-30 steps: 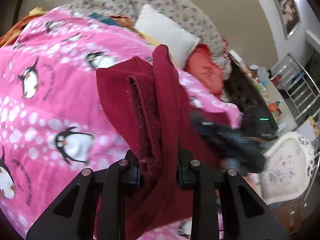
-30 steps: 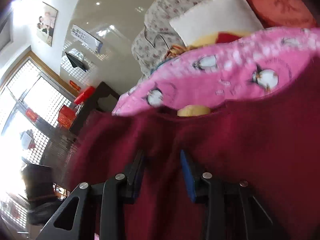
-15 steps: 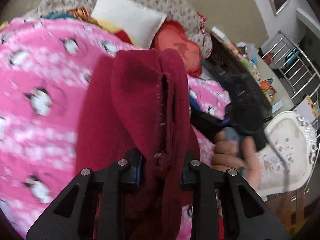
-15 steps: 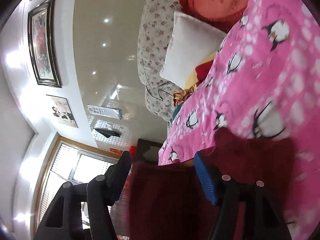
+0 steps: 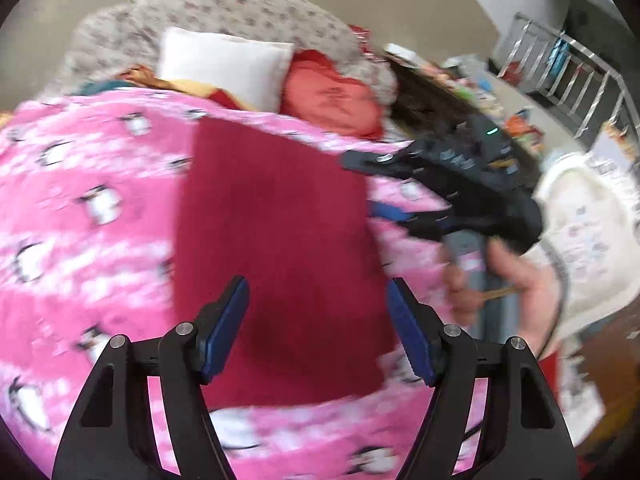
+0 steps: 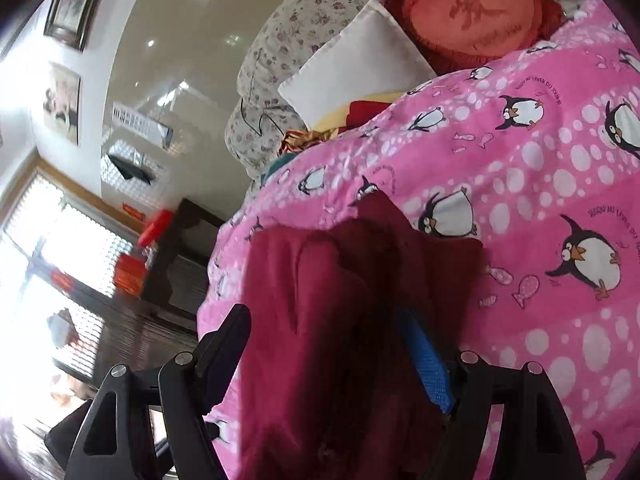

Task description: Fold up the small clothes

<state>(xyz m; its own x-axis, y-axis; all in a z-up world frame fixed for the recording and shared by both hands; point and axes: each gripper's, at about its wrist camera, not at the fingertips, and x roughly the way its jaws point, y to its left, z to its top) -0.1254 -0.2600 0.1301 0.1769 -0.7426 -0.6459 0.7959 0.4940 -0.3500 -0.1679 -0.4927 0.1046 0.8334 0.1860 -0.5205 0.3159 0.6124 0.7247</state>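
The pink penguin blanket (image 6: pixel 520 168) carries small curved lettering too fine to read, and the red heart cushion (image 6: pixel 472 12) bears an embroidered character; the fuzzy maroon garment (image 5: pixel 276 248) lies folded flat on that blanket. The left gripper (image 5: pixel 318 330) hovers over it with jaws opening, pads clear; the right gripper (image 6: pixel 332 356) likewise is spreading, cloth loose between its fingers.

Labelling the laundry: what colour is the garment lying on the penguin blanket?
Dark red, maroon garment; clearest in the left wrist view.
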